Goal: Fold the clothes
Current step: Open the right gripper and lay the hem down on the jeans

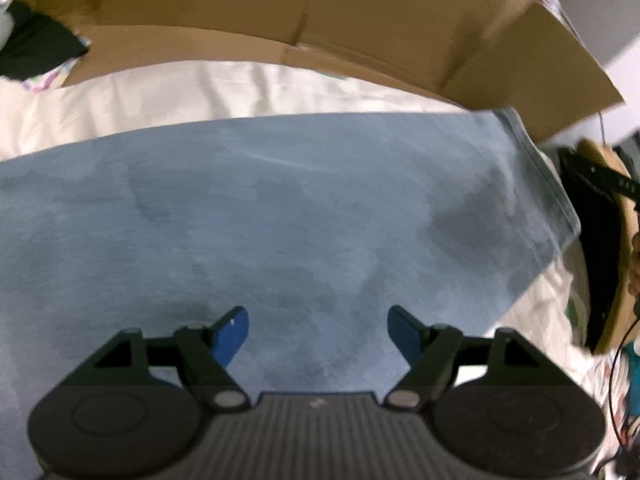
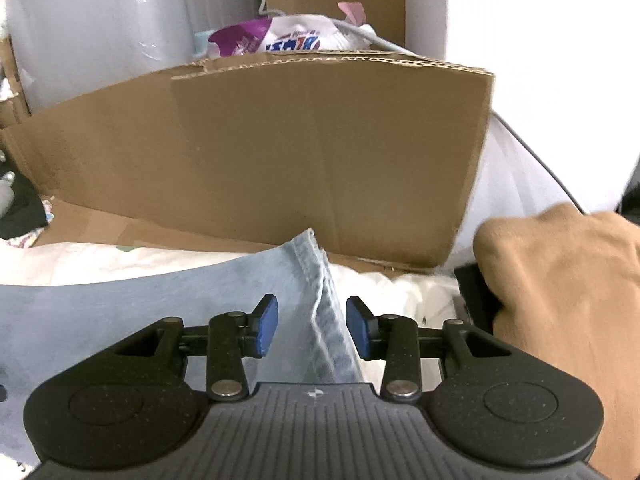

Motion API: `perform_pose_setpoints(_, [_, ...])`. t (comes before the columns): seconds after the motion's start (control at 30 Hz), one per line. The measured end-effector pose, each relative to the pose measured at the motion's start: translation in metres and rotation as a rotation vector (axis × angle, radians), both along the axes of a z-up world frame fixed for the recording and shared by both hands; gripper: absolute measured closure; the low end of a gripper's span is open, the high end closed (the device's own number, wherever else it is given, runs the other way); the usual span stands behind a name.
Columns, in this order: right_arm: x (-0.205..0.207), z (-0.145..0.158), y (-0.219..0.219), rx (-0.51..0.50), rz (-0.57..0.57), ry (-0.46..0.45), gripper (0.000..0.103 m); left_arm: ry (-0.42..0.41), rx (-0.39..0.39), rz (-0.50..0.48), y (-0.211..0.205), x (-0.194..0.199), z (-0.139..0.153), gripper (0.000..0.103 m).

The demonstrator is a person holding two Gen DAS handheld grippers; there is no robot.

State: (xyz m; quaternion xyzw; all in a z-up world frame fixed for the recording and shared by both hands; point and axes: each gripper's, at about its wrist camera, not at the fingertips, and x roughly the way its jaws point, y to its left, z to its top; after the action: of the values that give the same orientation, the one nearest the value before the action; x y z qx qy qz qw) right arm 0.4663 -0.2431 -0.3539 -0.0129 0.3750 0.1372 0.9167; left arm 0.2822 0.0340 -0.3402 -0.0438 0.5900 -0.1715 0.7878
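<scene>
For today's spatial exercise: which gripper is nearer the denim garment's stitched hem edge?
Right. The right gripper has the stitched hem between its open jaws; the left gripper hovers over the denim garment's plain middle.

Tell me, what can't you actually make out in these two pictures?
- Blue garment, left wrist view: its near part is hidden behind the left gripper; what kind of garment it is stays unclear.
- Bag behind the cardboard, right wrist view: mostly hidden, print unreadable.
- Tan cloth, right wrist view: cut off by the edge.
- Dark things at the left wrist view's right edge: blurred.
</scene>
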Motion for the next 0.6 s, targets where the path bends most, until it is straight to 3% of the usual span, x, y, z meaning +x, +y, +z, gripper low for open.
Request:
perform_pose_setpoints(0.3, [-0.051, -0.006, -0.008, 0.017, -0.039, -0.001, 0.058, -0.021, 0.007, -0.119, -0.029, -0.020, 0.000, 0.024])
perform_pose_setpoints(0.5, [-0.069, -0.023, -0.015, 0.047, -0.058, 0.090, 0.056, -0.066, 0.054, -0.214, -0.052, -0.033, -0.003, 0.024])
perform_pose_setpoints(0.6, [-0.078, -0.034, -0.020, 0.072, -0.077, 0.145, 0.047, -0.107, 0.076, -0.266, -0.064, -0.042, -0.003, 0.026])
